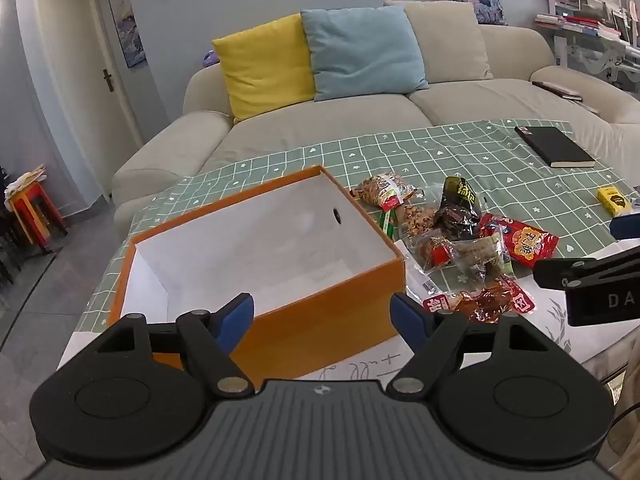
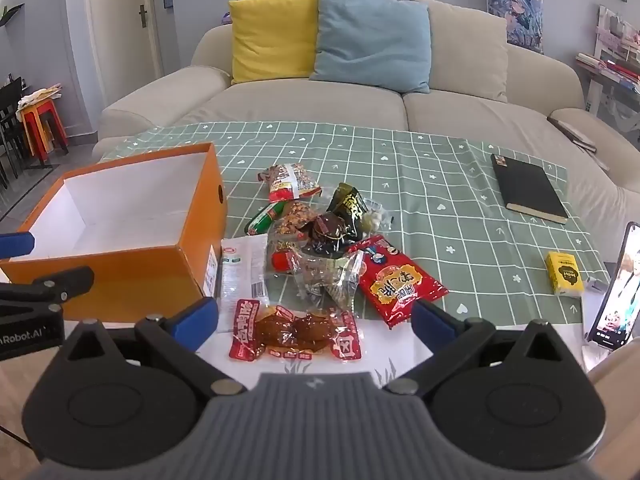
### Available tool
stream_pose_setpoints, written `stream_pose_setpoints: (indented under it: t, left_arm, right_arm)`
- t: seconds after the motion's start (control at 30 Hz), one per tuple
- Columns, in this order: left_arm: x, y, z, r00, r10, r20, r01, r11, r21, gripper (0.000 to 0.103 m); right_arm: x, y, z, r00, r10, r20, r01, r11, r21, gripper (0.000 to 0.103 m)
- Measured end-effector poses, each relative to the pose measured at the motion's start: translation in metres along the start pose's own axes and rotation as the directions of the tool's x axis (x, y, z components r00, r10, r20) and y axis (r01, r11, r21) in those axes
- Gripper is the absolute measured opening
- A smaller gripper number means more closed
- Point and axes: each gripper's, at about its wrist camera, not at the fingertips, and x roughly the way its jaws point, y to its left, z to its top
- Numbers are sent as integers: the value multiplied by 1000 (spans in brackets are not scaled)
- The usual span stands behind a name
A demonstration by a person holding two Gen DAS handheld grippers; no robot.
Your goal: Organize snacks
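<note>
Right gripper [image 2: 314, 320], jaws apart and empty, hovers nearest the braised-meat packet [image 2: 294, 334], whose long axis lies crosswise.

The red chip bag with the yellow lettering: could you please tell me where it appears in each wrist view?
Left wrist view: the red chip bag lies right of centre, at the right edge of the snack pile, right of the orange box.
Right wrist view: it lies just right of centre, at the near right of the pile.
Shared landmark: the black notebook on the green tablecloth, beyond the bag to its right.
</note>
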Motion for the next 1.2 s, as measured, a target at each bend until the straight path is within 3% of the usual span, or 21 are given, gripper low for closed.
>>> stream_pose_setpoints:
  t: [0.2, 0.27, 1.2]
  left_arm:
    - [21, 59, 6, 998, -66, -16, 65, 996, -56, 90]
    - [-7, -4, 1, 998, 49, 50, -52, 996, 71, 90]
    - [2, -5, -2, 999, 46, 2, -46, 998, 48, 90]
  right_arm:
    - [1, 0, 0, 1000, -1, -6, 1, 1000, -2, 99]
    - [1, 0, 0, 1000, -1, -6, 1, 1000, -2, 99]
    - [8, -5, -3, 998, -29, -59, 31, 999, 32, 99]
